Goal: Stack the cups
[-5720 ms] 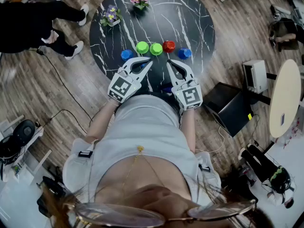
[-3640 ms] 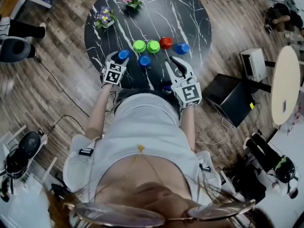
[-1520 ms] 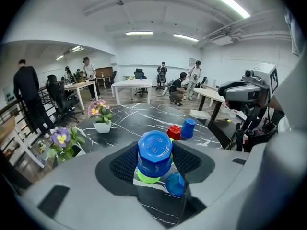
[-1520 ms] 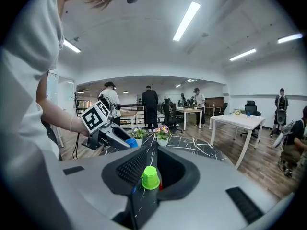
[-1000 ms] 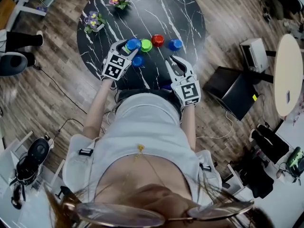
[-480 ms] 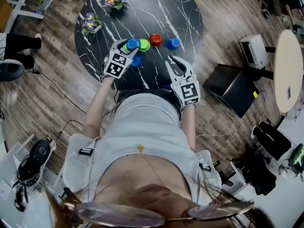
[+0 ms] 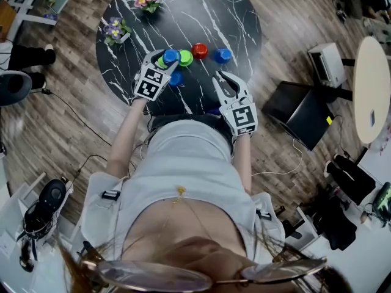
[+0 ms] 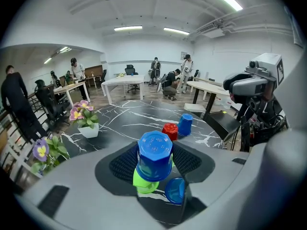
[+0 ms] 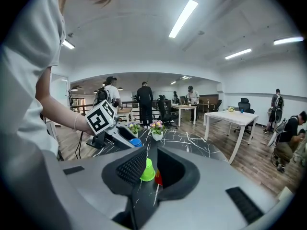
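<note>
Clamps a blue cup (image 8: 154,150) in the left gripper (image 8: 156,161) over a green cup (image 8: 143,186) at the worktop's (image 7: 232,17) six o'clock. Holds the right gripper (image 9: 149,164) nearly closed, empty. Leaves the red cup (image 7: 200,50) and three others unstacked.

Green cup (image 9: 147,170) beyond slightly parted claw (image 9: 151,152)

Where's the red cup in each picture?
Head view: red cup, upper middle.
Left gripper view: red cup, just right of centre.
Right gripper view: red cup, only a sliver, low centre.
Shared landmark: the held blue cup, left of it in all three.
</note>
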The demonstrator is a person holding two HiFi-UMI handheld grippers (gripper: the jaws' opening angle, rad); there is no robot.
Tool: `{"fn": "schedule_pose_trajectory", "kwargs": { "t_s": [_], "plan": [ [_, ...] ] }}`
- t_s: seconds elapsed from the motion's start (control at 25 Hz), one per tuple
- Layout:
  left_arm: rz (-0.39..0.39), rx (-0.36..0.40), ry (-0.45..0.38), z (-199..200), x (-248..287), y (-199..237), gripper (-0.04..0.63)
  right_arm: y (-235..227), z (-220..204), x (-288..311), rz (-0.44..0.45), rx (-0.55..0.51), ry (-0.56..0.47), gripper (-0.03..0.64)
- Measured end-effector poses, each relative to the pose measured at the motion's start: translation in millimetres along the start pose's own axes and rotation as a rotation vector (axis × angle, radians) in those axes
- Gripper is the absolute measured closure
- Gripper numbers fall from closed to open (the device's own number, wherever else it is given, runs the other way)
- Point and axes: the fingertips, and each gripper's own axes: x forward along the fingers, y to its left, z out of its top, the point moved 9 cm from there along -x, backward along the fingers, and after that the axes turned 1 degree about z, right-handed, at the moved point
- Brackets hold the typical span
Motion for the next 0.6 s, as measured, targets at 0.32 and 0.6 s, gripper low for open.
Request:
{"fn": "schedule_pose_trajectory", "kwargs": {
  "t_s": [0.32, 0.6],
  "plan": [
    [0.009, -0.025, -0.065, 2.2, -7.4, 1.8, 0.326, -0.1, 0.4, 1.2, 0.01, -0.009, 0.003, 0.538],
    [0.025, -0.057, -0.085, 0.1, -20.0, -0.3, 0.314, 0.0, 2.0, 3.7, 0.02, -0.014, 0.0, 0.538]
  ]
}}
